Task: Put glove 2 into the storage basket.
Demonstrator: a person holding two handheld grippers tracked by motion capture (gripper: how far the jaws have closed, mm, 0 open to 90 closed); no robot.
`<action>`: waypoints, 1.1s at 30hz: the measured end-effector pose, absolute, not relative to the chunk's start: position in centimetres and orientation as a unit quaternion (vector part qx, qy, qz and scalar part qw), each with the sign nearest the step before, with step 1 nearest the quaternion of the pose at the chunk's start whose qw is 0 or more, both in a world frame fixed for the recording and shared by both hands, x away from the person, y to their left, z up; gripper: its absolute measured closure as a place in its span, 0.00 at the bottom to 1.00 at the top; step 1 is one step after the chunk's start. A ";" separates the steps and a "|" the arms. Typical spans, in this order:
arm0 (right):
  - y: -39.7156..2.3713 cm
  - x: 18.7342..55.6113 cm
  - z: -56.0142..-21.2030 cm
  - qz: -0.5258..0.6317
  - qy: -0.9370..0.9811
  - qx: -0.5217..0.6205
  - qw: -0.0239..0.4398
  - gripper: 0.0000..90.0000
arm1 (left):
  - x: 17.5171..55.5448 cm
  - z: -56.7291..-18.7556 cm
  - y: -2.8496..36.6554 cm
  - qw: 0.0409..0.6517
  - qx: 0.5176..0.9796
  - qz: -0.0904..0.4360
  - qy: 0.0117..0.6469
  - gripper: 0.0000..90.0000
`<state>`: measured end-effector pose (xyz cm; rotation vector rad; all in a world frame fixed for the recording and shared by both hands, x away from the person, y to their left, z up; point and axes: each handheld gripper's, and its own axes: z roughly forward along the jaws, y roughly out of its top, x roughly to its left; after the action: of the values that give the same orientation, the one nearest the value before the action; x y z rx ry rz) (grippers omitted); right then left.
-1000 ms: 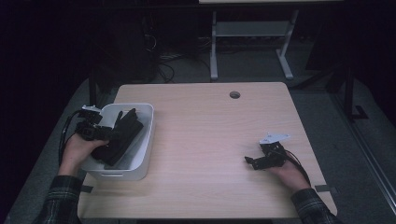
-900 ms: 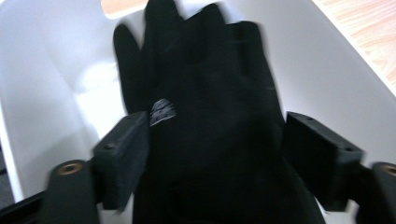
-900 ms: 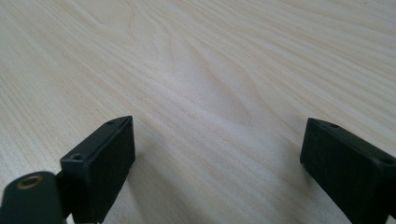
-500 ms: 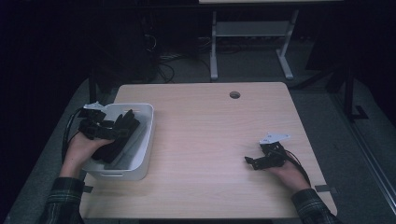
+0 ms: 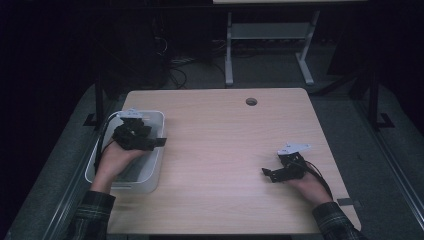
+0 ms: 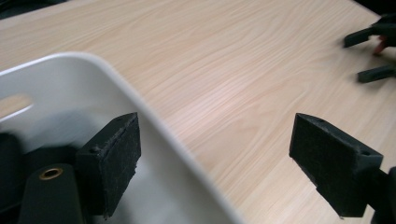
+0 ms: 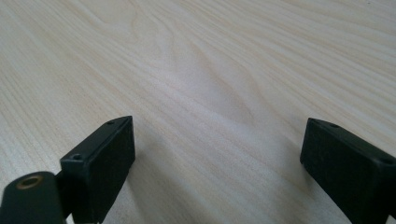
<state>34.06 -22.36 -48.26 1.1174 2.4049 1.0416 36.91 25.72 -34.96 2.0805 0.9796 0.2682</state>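
High view: the left gripper (image 5: pixel 150 141) is over the right edge of the white bin (image 5: pixel 152 170), which sits at the left side of the wooden table (image 5: pixel 225 150). Its jaws have just been opening and now stand wide, with nothing between them; one jaw is over the bin, the other over the table. The right gripper (image 5: pixel 270 173) rests on the table, well apart, jaws wide and empty.

Light wood-grain rectangular table (image 5: pixel 220 150) with round cable hole (image 5: pixel 251 101); grey carpeted floor (image 5: pixel 345 105); white metal frame stand (image 5: pixel 270 35) behind; dark, unlit surroundings.
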 end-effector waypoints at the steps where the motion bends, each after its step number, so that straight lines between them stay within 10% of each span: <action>1: -22.4 34.1 -48.3 0.362 0.835 0.388 0.146 0.11 | 36.8 -35.0 24.9 0.405 0.823 0.104 0.383 0.18; 33: -22.3 34.0 -48.3 0.363 0.836 0.385 0.146 0.11 | 32.6 -42.0 13.1 0.397 0.867 0.064 0.295 0.18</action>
<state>34.04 -22.34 -48.27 1.1077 2.4087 1.0442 32.63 13.08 -41.96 2.1949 0.7469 0.1624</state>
